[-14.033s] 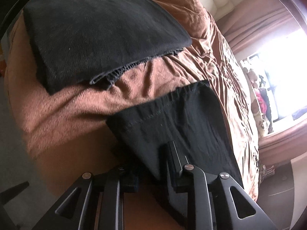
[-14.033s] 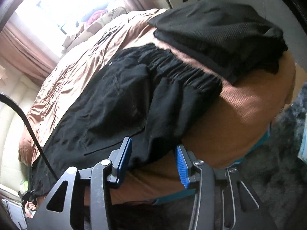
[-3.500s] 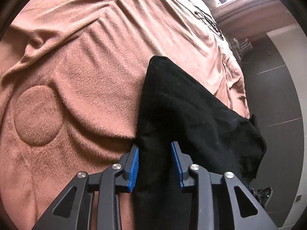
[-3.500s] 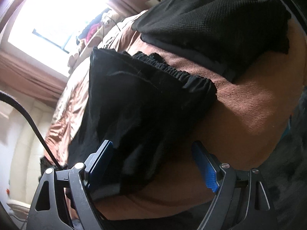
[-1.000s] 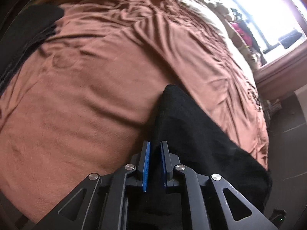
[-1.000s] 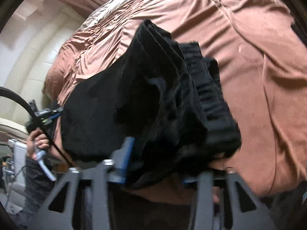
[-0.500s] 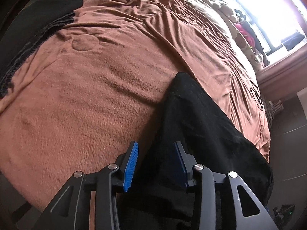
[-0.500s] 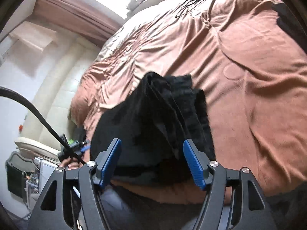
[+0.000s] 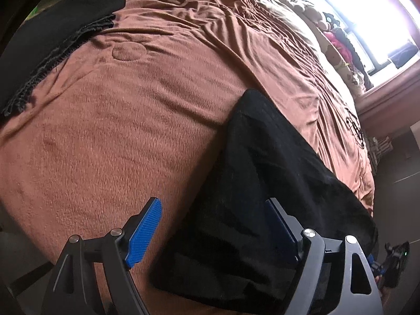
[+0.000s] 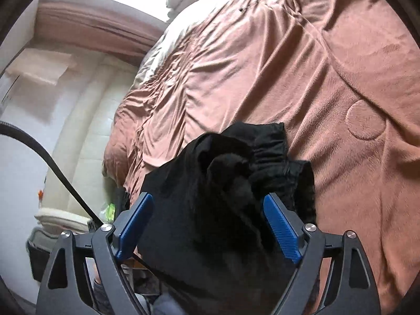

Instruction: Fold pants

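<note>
On the brown blanket (image 9: pixel 131 136), near the bed's edge, the folded black pants (image 9: pixel 262 183) lie under your left gripper (image 9: pixel 214 225), whose jaws have just been opening and stand apart, touching nothing. Draw back cleanly; open blanket lies toward the dark folded pile (image 9: pixel 52 39).

At the right gripper (image 10: pixel 207 228), jaws likewise just opened, pads clear of the bunched waistband (image 10: pixel 265 157). Flatten it; wide blanket (image 10: pixel 341 78) lies beyond.
</note>
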`<state>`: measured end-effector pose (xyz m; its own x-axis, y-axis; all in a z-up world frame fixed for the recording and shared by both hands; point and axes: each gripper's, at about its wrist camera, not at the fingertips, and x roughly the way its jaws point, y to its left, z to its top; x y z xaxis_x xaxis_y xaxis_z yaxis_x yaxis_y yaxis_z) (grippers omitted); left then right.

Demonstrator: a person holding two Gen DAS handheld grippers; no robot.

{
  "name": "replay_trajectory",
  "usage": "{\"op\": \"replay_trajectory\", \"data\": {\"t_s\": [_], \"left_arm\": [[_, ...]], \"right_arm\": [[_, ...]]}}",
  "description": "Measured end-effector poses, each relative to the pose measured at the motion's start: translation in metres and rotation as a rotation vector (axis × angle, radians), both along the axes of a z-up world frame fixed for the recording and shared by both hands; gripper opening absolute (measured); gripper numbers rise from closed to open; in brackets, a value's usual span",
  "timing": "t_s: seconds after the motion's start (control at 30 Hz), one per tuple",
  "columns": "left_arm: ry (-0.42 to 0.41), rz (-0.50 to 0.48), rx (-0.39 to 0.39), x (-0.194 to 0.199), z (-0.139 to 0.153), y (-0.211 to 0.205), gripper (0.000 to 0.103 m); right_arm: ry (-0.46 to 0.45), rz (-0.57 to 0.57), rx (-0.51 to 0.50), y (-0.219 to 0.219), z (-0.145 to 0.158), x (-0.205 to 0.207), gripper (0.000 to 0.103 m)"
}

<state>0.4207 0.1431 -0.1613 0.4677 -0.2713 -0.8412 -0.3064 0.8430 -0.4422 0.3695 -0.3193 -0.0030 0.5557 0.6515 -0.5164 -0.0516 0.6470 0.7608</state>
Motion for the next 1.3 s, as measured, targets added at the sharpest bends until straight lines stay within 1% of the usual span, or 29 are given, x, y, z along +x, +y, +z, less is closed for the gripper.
{"op": "replay_trajectory", "data": {"t_s": [0.1, 0.13, 0.23, 0.47, 0.57, 0.6, 0.63, 0.67, 0.77, 0.87, 1.0, 1.03, 1.1, 1.2, 1.3], "left_arm": [[0.001, 0.003, 0.004, -0.002, 0.000, -0.001, 0.082], [0.001, 0.005, 0.005, -0.003, 0.000, -0.002, 0.082], [-0.001, 0.008, 0.002, -0.005, 0.000, -0.004, 0.082], [-0.010, -0.003, -0.017, -0.013, -0.002, -0.013, 0.082], [-0.009, -0.002, -0.032, -0.016, -0.004, -0.014, 0.082], [-0.009, -0.002, -0.032, -0.017, -0.005, -0.014, 0.082], [-0.010, 0.000, -0.034, -0.019, -0.005, -0.014, 0.082], [-0.012, 0.002, -0.038, -0.020, -0.005, -0.013, 0.082], [-0.014, 0.009, -0.046, -0.023, -0.006, -0.012, 0.082], [-0.017, 0.012, -0.051, -0.026, -0.005, -0.013, 0.082], [-0.024, 0.013, -0.059, -0.030, -0.004, -0.013, 0.082], [-0.026, 0.013, -0.059, -0.031, -0.003, -0.014, 0.082], [-0.029, 0.013, -0.061, -0.032, -0.002, -0.014, 0.082], [-0.033, 0.011, -0.060, -0.034, -0.001, -0.015, 0.082], [-0.034, 0.008, -0.053, -0.036, -0.001, -0.017, 0.082]], "right_arm": [[0.051, 0.016, 0.054, 0.001, -0.007, 0.019, 0.086], [0.077, 0.007, 0.081, 0.002, -0.012, 0.024, 0.086], [0.124, 0.029, 0.143, 0.006, -0.025, 0.044, 0.086], [0.231, 0.079, 0.219, 0.019, -0.050, 0.093, 0.086], [0.237, 0.093, 0.264, 0.017, -0.048, 0.105, 0.085], [0.234, 0.095, 0.276, 0.017, -0.046, 0.108, 0.081], [0.217, 0.095, 0.272, 0.018, -0.042, 0.110, 0.070], [0.198, 0.101, 0.256, 0.019, -0.036, 0.111, 0.062], [0.133, 0.113, 0.209, 0.025, -0.021, 0.108, 0.049], [0.055, 0.125, 0.180, 0.031, -0.003, 0.103, 0.047], [-0.059, 0.150, 0.180, 0.037, 0.022, 0.094, 0.047], [-0.086, 0.149, 0.169, 0.037, 0.029, 0.091, 0.047], [-0.144, 0.120, 0.113, 0.034, 0.043, 0.085, 0.048], [-0.156, 0.091, 0.051, 0.028, 0.041, 0.076, 0.048], [-0.103, 0.060, 0.001, 0.022, 0.021, 0.072, 0.055]]}}
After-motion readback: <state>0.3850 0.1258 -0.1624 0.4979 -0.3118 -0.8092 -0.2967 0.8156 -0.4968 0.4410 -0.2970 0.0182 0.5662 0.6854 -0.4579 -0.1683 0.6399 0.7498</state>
